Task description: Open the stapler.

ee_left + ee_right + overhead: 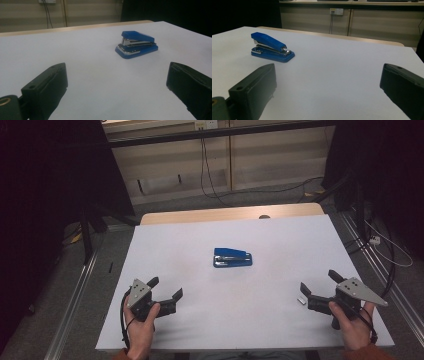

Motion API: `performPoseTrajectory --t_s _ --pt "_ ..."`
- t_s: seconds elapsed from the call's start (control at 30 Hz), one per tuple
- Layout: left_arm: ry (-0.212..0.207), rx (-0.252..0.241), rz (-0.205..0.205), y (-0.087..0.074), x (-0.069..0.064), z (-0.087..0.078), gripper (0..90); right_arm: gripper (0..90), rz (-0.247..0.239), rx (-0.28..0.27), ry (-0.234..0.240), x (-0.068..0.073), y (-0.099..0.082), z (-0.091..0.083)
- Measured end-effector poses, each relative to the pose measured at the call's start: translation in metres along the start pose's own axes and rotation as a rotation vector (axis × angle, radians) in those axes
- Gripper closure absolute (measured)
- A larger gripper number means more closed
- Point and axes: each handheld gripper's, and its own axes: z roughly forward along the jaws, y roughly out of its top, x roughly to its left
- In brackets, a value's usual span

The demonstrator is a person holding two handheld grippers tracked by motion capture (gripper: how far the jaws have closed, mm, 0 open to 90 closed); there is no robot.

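Observation:
A blue stapler (232, 257) lies near the middle of the white table (200, 235). My left gripper (166, 287) rests at the near left, held in a hand, jaws wide open with nothing between them. From the left gripper view the stapler (136, 44) sits ahead and to the right, beyond the left gripper (117, 82). My right gripper (320, 284) sits at the near right, also open and empty. Its own view has the stapler (272, 47) ahead to the left, well past the right gripper (327, 87).
A small white scrap (301, 300) lies on the table by the right gripper. A wooden strip (230, 214) edges the far side. Cables (210, 175) hang down the wall behind. Dark stands and floor rails flank both table sides.

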Motion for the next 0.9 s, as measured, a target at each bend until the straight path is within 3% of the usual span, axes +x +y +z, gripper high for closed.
performPoseTrajectory --t_s 0.23,0.5,0.6,0.73,0.9 --pt "0.001 0.019 -0.003 -0.001 0.0 0.0 3.7 0.5 -0.001 0.009 0.013 0.0 0.0 0.002" --pt "0.0 0.031 -0.015 -0.001 0.0 0.002 3.7 0.8 0.0 0.033 0.065 0.0 -0.001 0.006" --pt "0.0 0.046 0.002 -0.002 -0.001 0.003 3.7 0.8 -0.002 0.05 0.079 0.001 -0.001 0.007" --pt "-0.009 0.046 -0.004 -0.002 -0.001 0.003 3.7 0.9 -0.006 0.057 0.099 0.002 -0.001 0.009" --pt "-0.056 0.071 -0.007 -0.002 -0.001 0.004 4.3 0.9 -0.033 0.072 0.117 0.009 0.0 0.012"
